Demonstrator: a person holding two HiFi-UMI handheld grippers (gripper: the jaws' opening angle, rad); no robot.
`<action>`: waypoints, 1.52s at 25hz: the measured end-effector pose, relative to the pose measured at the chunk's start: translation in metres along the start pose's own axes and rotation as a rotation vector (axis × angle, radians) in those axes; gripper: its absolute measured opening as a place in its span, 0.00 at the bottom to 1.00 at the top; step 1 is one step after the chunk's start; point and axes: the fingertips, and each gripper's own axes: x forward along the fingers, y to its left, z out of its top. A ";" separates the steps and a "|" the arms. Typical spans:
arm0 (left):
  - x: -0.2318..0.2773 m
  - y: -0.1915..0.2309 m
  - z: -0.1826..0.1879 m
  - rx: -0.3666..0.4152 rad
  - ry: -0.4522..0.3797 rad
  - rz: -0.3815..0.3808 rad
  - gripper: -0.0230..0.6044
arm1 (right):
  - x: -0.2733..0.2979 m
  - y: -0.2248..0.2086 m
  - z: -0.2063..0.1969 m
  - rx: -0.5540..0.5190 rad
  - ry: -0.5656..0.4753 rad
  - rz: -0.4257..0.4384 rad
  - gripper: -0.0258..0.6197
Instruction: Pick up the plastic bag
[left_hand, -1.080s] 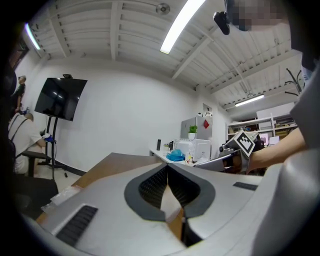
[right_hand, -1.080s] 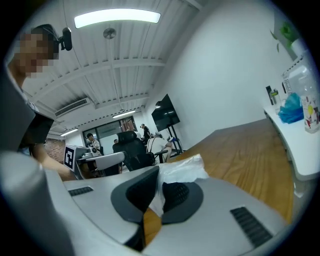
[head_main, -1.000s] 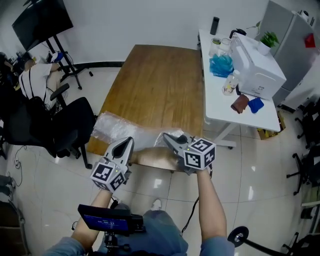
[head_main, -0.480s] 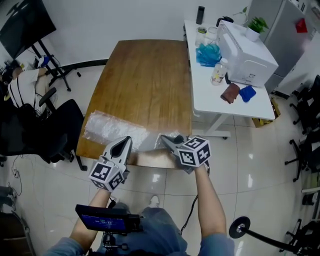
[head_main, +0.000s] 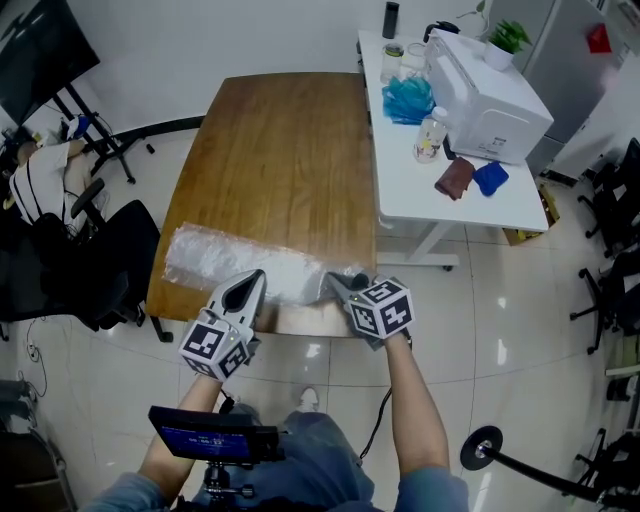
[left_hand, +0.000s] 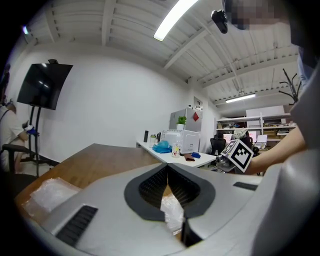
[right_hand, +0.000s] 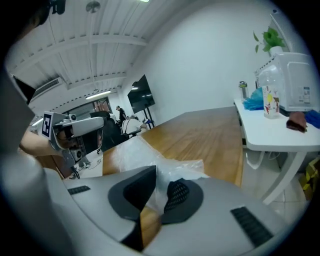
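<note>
A clear plastic bag (head_main: 235, 262) lies flat along the near edge of the wooden table (head_main: 280, 150). My left gripper (head_main: 251, 281) hovers at the bag's front edge with its jaws closed tip to tip. In the left gripper view the plastic bag (left_hand: 172, 212) shows through the slot behind the tips; nothing looks pinched. My right gripper (head_main: 335, 283) is at the bag's right end, and its jaws are opening. In the right gripper view the plastic bag (right_hand: 150, 157) lies between and beyond the parted pads, which do not press on it.
A white side table (head_main: 440, 190) stands right of the wooden one and carries a white appliance (head_main: 485, 85), bottles, a blue cloth (head_main: 408, 100) and a plant. A black office chair (head_main: 70, 270) stands at the left, with a screen on a stand behind it.
The head view has shifted, so the table now sits further left and up. Both grippers keep their places at the bag's near edge. The bag has not moved.
</note>
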 end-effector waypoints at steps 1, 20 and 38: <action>0.001 -0.001 0.000 0.000 0.001 -0.002 0.05 | -0.001 -0.003 -0.001 0.005 -0.008 -0.017 0.09; 0.005 -0.006 -0.003 0.002 0.009 -0.031 0.05 | -0.025 -0.042 0.001 0.002 -0.073 -0.280 0.36; 0.000 -0.007 0.000 -0.005 -0.005 -0.039 0.05 | -0.045 -0.057 0.008 -0.078 -0.096 -0.453 0.57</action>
